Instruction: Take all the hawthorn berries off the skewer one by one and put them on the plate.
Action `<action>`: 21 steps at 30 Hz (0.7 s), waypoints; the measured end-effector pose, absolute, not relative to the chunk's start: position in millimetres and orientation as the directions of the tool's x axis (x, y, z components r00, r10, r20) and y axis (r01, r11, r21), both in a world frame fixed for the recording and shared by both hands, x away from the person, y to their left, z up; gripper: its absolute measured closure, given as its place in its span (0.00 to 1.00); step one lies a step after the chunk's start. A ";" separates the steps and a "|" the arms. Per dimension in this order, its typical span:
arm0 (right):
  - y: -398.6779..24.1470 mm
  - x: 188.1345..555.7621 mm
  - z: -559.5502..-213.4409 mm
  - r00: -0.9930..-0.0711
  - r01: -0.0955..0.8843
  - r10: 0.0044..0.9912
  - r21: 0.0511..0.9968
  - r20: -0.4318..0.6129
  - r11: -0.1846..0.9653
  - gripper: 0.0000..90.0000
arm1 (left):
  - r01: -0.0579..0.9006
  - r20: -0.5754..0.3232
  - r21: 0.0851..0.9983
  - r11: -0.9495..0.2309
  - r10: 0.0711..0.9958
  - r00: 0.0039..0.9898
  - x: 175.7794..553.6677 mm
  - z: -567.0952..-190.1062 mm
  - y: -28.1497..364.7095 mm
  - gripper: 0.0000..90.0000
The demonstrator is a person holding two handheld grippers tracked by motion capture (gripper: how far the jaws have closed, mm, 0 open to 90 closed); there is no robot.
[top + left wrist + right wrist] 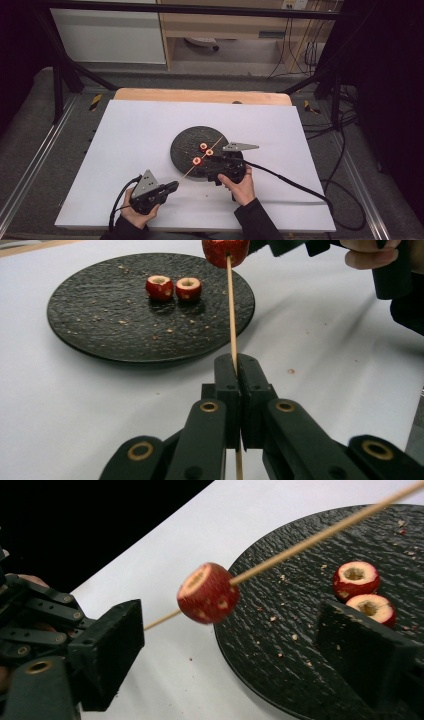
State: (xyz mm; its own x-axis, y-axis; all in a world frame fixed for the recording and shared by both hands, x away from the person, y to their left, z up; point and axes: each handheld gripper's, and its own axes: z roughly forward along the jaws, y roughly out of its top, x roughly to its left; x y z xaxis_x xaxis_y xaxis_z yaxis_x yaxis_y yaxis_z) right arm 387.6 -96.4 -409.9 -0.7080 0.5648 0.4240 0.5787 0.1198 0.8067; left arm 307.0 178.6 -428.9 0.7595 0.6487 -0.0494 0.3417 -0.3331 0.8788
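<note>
My left gripper point(239, 365) is shut on a thin bamboo skewer point(231, 315) that slants up and away over the black plate point(100, 320). A red cored fruit point(207, 593) is threaded on the skewer, near the plate's near edge point(197, 161). My right gripper point(235, 650) stands open, its two jaws wide on either side of that fruit and not touching it. Two more cored red fruits point(356, 579) point(372, 609) lie side by side on the plate point(187, 142). The left gripper point(172, 186) sits on the white sheet at the front left of the plate.
A white sheet point(140, 130) covers the table, with crumbs scattered near the plate. A black cable point(290, 182) trails right from the right gripper. Metal frame legs point(57, 90) stand at the table's far corners.
</note>
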 end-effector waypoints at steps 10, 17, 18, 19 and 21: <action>-96.7 384.9 -420.7 -0.713 0.585 0.538 0.804 0.449 0.103 0.47 | 0.330 -0.040 0.874 -0.356 0.625 0.779 302.0 -431.7 170.5 0.98; -100.8 385.2 -421.6 -0.712 0.592 0.531 0.800 0.460 0.101 0.58 | 0.332 -0.042 0.872 -0.361 0.620 0.784 301.9 -433.2 168.5 0.98; -101.1 385.0 -421.1 -0.717 0.587 0.526 0.804 0.458 0.099 0.60 | 0.331 -0.041 0.871 -0.363 0.617 0.786 301.7 -433.4 168.2 0.98; -101.1 384.8 -420.8 -0.715 0.589 0.525 0.803 0.461 0.097 0.61 | 0.330 -0.039 0.870 -0.367 0.615 0.787 301.4 -433.4 167.8 0.98; -101.1 384.5 -420.5 -0.714 0.590 0.526 0.802 0.463 0.096 0.62 | 0.328 -0.039 0.871 -0.366 0.615 0.788 300.9 -433.5 167.2 0.98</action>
